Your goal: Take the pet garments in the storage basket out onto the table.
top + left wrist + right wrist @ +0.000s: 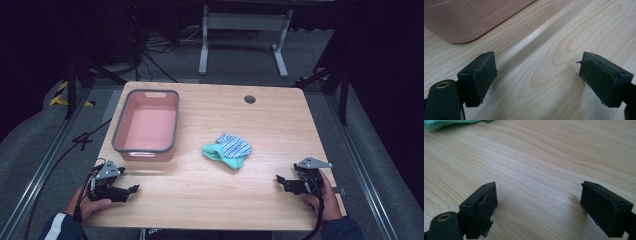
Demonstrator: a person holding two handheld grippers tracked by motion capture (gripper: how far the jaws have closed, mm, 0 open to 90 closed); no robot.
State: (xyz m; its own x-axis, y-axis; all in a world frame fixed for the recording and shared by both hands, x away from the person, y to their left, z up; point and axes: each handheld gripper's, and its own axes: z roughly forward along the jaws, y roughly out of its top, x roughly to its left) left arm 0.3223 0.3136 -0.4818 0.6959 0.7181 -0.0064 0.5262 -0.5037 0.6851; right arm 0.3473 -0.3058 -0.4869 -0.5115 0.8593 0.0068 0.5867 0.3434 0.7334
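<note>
— So, where do the tools sit?

— Both are low at the near edge of the pale wooden table (210, 200). The left gripper (131, 190) is at the near left corner, held by the person's left hand (90, 202), and the right gripper (280, 181) is at the near right, in the right hand (325, 197).

— Are they clamped on anything?

— No. In each gripper view the two black jaws stand wide apart with bare wood grain between them.

— And the other things?

— A pink rectangular plastic bin with a grey rim (147, 125) stands on the left half of the table, just beyond the left gripper; its pink wall (461, 17) fills the top left corner of the left gripper view. A crumpled bundle of teal cloth with a blue-and-white striped piece on top (227, 150) lies near the table's middle, well apart from both grippers. Its teal edge (439, 123) peeks in at the top left of the right gripper view.
</note>
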